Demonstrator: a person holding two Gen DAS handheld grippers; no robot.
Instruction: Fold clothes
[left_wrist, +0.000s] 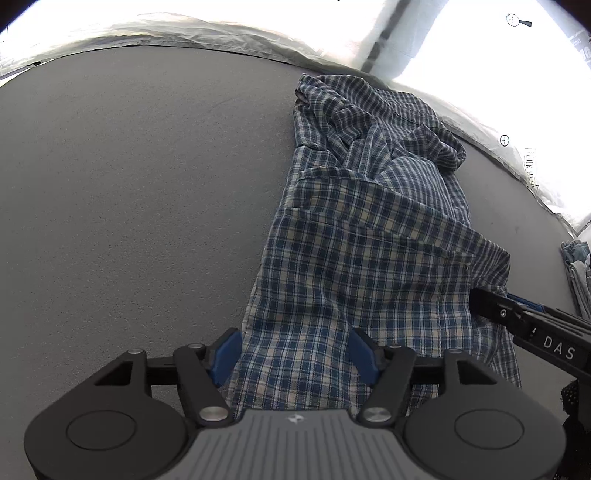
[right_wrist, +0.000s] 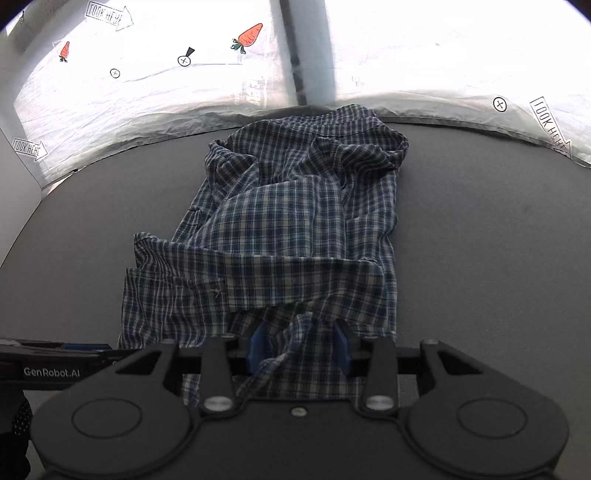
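A blue and white plaid shirt (left_wrist: 369, 221) lies partly folded and rumpled on the grey table (left_wrist: 129, 184). Its near hem runs between the blue pads of my left gripper (left_wrist: 294, 354), whose jaws stand wide apart and do not press the cloth. In the right wrist view the shirt (right_wrist: 295, 206) stretches away, with a folded sleeve and cuff lying across its near part. My right gripper (right_wrist: 299, 350) is open at the near edge, a loose bunch of hem between its pads. The right gripper's fingers (left_wrist: 491, 302) also show beside the shirt's right edge.
A crinkled white sheet (right_wrist: 147, 92) with printed carrots, arrows and target marks hangs behind the table's (right_wrist: 480, 240) far edge. A pale denim bundle (left_wrist: 576, 266) lies at the right edge of the left wrist view. Bare grey tabletop lies left of the shirt.
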